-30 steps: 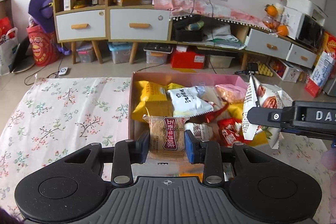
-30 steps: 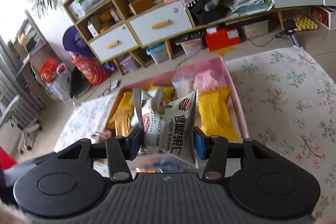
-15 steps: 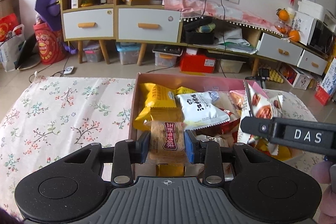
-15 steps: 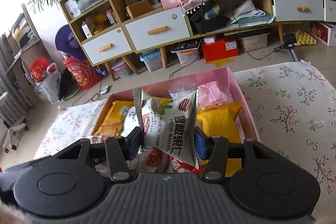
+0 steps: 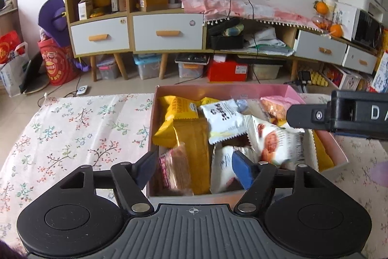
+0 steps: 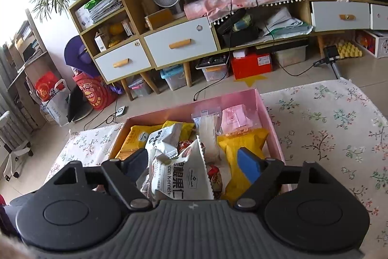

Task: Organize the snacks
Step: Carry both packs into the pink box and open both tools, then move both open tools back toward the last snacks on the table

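Observation:
A pink box (image 5: 225, 89) on the floral tablecloth holds several snack packets. My left gripper (image 5: 194, 170) is open above the box's near left corner. A clear packet with a brown biscuit (image 5: 175, 168) lies loose in the box between its fingers. My right gripper (image 6: 194, 165) is open over the box (image 6: 264, 111); the white pecan kernel packet (image 6: 184, 176) lies loose between its fingers, resting on other packets. In the left wrist view the pecan packet (image 5: 274, 142) sits under the right gripper's black finger (image 5: 308, 115).
The box holds yellow packets (image 5: 179, 108), a white packet (image 5: 224, 117) and a pink packet (image 6: 234, 117). Floral cloth (image 5: 80, 128) spreads left of the box and to its right (image 6: 327, 128). Cabinets with drawers (image 5: 167, 32) stand behind on the floor.
Both grippers have opened. The biscuit packet dropped from the left gripper into the box, and the pecan packet dropped from the right gripper onto the pile.

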`<act>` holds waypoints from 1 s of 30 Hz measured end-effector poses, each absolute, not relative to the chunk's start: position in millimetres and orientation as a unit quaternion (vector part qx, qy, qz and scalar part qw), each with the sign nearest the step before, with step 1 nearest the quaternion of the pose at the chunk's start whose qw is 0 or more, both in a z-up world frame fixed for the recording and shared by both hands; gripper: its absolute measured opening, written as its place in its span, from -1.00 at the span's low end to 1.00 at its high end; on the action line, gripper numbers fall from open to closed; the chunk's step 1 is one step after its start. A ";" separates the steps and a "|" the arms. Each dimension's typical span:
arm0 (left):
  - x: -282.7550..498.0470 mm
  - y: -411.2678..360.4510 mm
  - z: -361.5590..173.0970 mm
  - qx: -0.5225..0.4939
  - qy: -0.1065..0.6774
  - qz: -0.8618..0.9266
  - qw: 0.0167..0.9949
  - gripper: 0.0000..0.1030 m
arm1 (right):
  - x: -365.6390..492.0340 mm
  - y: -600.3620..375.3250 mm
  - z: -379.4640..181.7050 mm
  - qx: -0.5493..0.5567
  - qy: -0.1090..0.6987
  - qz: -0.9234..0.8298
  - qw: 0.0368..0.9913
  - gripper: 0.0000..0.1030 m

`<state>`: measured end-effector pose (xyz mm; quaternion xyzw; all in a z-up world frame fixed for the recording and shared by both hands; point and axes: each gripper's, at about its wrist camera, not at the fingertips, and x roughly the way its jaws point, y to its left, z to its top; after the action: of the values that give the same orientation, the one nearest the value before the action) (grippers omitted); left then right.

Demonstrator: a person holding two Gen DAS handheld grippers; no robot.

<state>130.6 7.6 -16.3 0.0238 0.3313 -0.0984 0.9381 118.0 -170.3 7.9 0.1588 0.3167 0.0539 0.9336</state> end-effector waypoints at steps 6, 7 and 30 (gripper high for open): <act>113.8 1.9 -11.1 0.048 0.334 -0.109 0.935 0.63 | 109.8 -173.5 13.2 0.145 0.321 0.045 0.935 0.78; 110.1 0.6 -10.3 0.056 0.334 -0.111 0.934 0.66 | 108.8 -174.3 13.5 0.143 0.323 0.044 0.935 0.80; 82.6 9.6 -36.0 0.043 0.435 -0.148 0.887 0.74 | 78.6 -189.3 -17.1 0.052 0.406 0.015 0.912 0.94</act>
<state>82.6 9.6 -36.0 0.0425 0.4351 -0.1482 0.8871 78.6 -189.3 -17.1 0.0515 0.4060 0.0146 0.9123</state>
